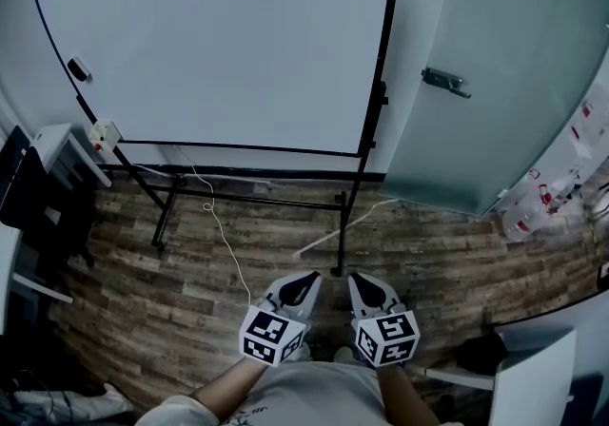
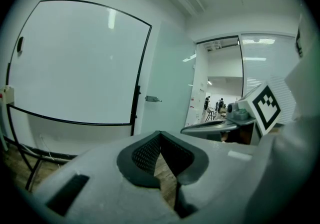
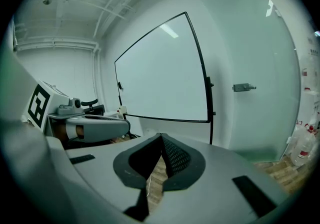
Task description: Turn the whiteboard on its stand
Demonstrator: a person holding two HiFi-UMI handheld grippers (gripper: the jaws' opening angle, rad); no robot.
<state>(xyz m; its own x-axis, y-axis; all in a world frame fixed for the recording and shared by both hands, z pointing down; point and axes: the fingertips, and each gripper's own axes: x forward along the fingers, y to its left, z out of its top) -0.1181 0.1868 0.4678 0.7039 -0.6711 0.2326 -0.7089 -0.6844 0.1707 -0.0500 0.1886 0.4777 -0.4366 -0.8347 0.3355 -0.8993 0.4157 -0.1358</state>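
The 2 grippers sit side by side at the person's front, both pointing ahead. The left gripper [image 1: 312, 280] has its jaws closed tip to tip with nothing between them, and the right gripper [image 1: 355, 279] is the same, closed and empty. Wooden floor [image 1: 190, 296] lies beyond them, with a thin white cable [image 1: 228, 258] trailing across it. Further on, apart from both grippers, the black stand [image 1: 350, 196] rests its feet on the floor. It carries the whiteboard [image 1: 228, 34], upright, its long axis running left to right and its blank face turned toward the person. A small white box [image 1: 103, 134] hangs at its lower left corner. To its right is a frosted glass door [image 1: 504, 129] with a handle [image 1: 445, 81].
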